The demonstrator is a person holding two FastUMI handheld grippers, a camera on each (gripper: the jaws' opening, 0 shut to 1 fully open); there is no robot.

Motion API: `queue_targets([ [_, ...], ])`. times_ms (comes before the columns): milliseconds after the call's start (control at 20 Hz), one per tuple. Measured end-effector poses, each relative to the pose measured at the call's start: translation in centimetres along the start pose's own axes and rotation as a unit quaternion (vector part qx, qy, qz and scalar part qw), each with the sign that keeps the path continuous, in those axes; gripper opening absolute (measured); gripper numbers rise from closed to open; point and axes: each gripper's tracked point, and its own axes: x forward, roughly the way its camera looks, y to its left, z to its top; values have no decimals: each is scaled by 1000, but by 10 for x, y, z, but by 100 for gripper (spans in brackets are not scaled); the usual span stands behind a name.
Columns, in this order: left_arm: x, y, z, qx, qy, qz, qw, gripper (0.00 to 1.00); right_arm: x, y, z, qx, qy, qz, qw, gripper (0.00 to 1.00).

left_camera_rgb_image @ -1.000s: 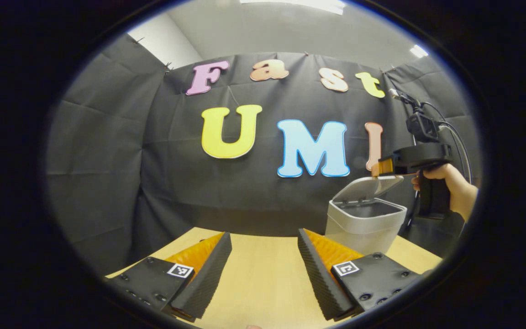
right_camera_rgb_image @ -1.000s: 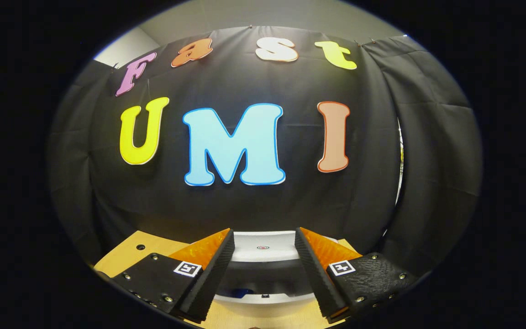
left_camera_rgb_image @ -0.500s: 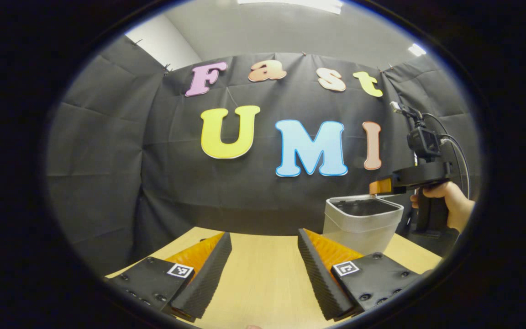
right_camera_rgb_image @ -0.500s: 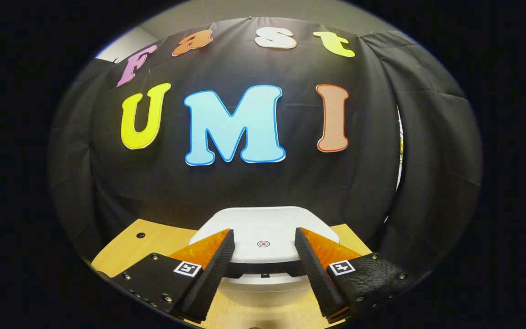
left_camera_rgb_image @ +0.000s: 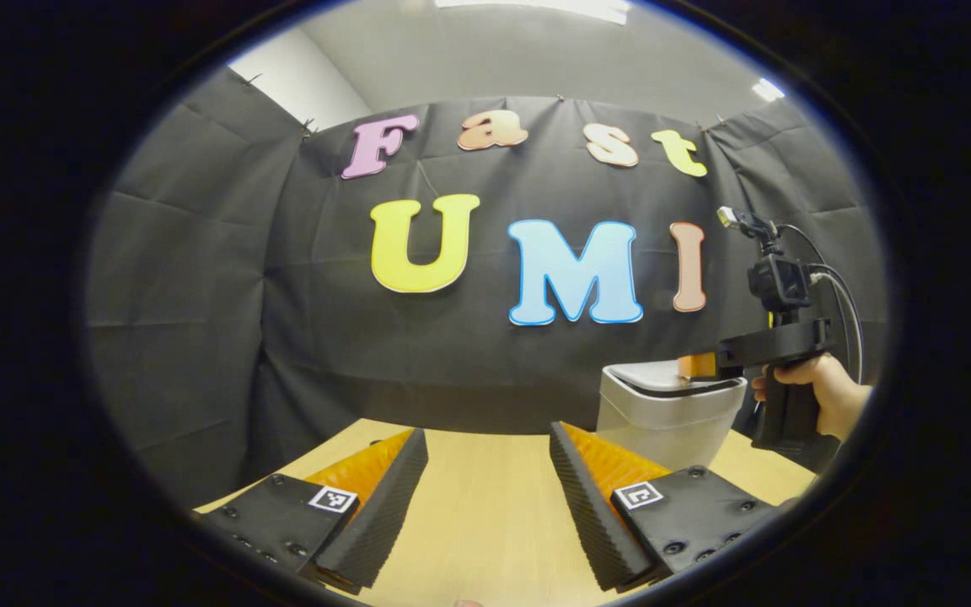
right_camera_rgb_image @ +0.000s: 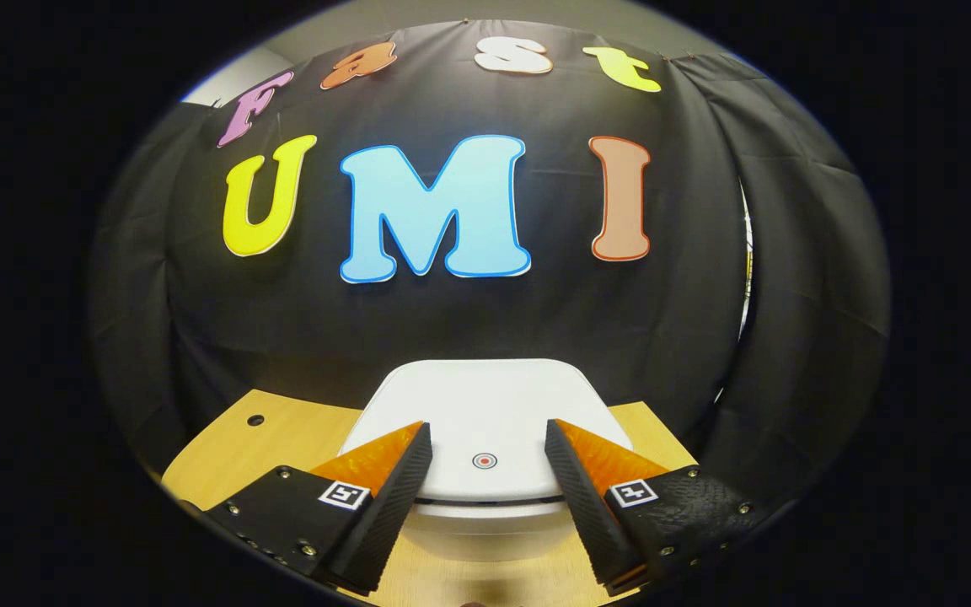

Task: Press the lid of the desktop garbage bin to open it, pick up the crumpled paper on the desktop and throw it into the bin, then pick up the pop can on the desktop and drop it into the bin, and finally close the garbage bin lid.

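The white desktop bin (left_camera_rgb_image: 667,413) stands at the right of the wooden table (left_camera_rgb_image: 485,514) in the left gripper view, its lid (right_camera_rgb_image: 485,405) lying down flat on the rim. My right gripper (right_camera_rgb_image: 485,432) is open and rests its fingers on top of that lid, either side of a small round mark (right_camera_rgb_image: 485,460). In the left gripper view that same gripper (left_camera_rgb_image: 696,366) shows held by a hand (left_camera_rgb_image: 823,392) over the bin. My left gripper (left_camera_rgb_image: 487,438) hangs open above bare tabletop, left of the bin, with nothing between its fingers.
Black cloth walls close in behind and to both sides of the table. A small hole (right_camera_rgb_image: 255,419) sits in the tabletop left of the bin. A cable (left_camera_rgb_image: 848,295) runs from the right gripper's camera.
The lid has swung from raised to flat on the bin as my right gripper came down onto it. The left gripper has stayed put.
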Motion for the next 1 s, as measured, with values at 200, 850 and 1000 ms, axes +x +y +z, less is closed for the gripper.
queue_targets([
  [200,4,6,-2,-1,4,10,1000,95,18,0,0,-5,-12,2,1000,88],
  [850,11,-3,-4,1,8,6,1000,95,48,2,7,-12,-63,19,998,95],
  [1000,12,-3,-5,0,9,6,1000,95,49,3,8,-7,-75,22,997,95],
])
